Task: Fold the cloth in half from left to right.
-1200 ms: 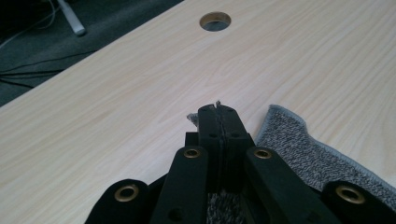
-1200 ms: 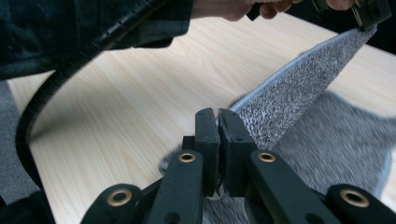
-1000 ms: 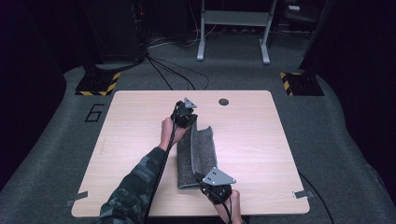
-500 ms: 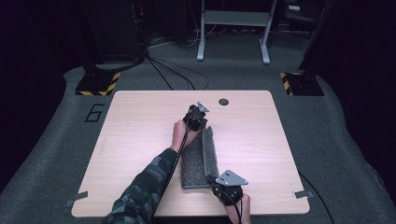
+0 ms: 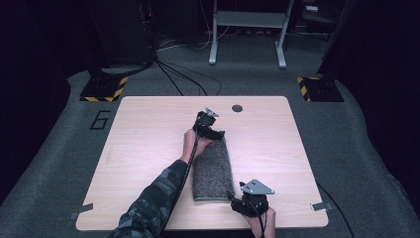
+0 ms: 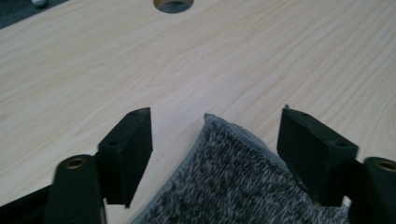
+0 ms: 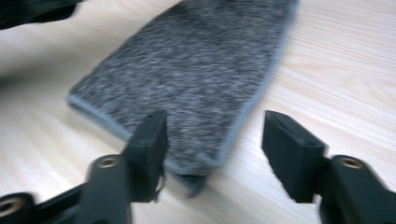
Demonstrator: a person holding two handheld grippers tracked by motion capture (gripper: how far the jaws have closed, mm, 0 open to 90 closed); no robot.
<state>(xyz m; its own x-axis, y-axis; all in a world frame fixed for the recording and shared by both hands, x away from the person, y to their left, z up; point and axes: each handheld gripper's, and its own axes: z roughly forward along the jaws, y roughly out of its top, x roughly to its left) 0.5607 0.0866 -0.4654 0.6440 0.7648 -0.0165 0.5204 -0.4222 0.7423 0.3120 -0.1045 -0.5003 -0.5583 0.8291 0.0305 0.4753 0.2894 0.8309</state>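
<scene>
Beyond your left gripper (image 5: 214, 130) the pale wood-grain table (image 5: 148, 144) with its round cable hole (image 5: 237, 107) gives way to grey carpet floor (image 5: 376, 148), two yellow-and-black striped black floor plates (image 5: 104, 88), loose black cables (image 5: 178, 77), a grey metal stand (image 5: 247, 34) and darkness behind.

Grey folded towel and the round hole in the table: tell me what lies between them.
Bare light wood. In the left gripper view, nothing lies on the wooden table between the grey knitted towel's corner and the round hole.
</scene>
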